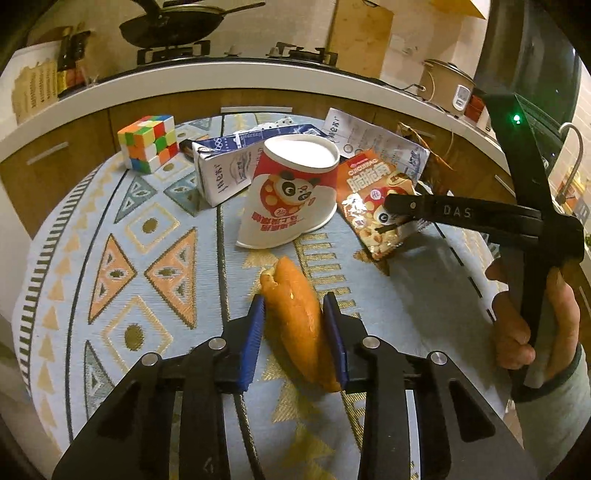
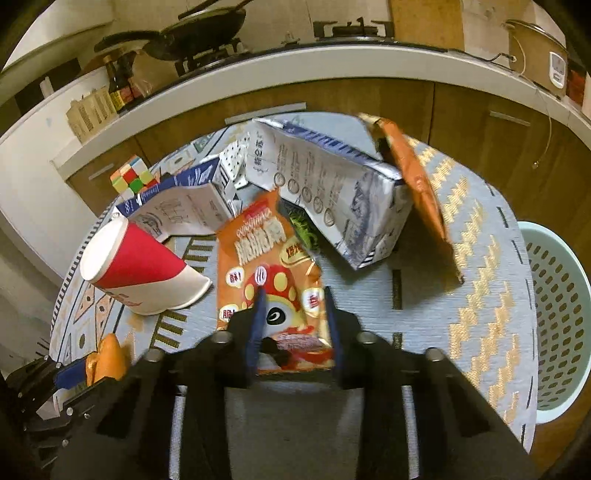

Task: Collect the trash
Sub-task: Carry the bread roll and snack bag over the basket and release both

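My left gripper (image 1: 293, 306) is shut on a piece of bread (image 1: 297, 317), its blue pads on both sides of it, just above the patterned cloth. My right gripper (image 2: 293, 299) is shut on an orange snack bag (image 2: 269, 269) and holds it lifted and tilted; the bag also shows in the left wrist view (image 1: 376, 199). A red and white paper cup (image 1: 291, 192) lies on its side between them, also in the right wrist view (image 2: 140, 269). Two milk cartons (image 2: 332, 199) (image 2: 177, 206) lie behind the bag.
A Rubik's cube (image 1: 149, 142) stands at the table's far left. A pale green laundry basket (image 2: 557, 314) stands on the floor right of the table. An orange wrapper (image 2: 417, 181) leans on the big carton. A kitchen counter with a wok (image 1: 173, 26) runs behind.
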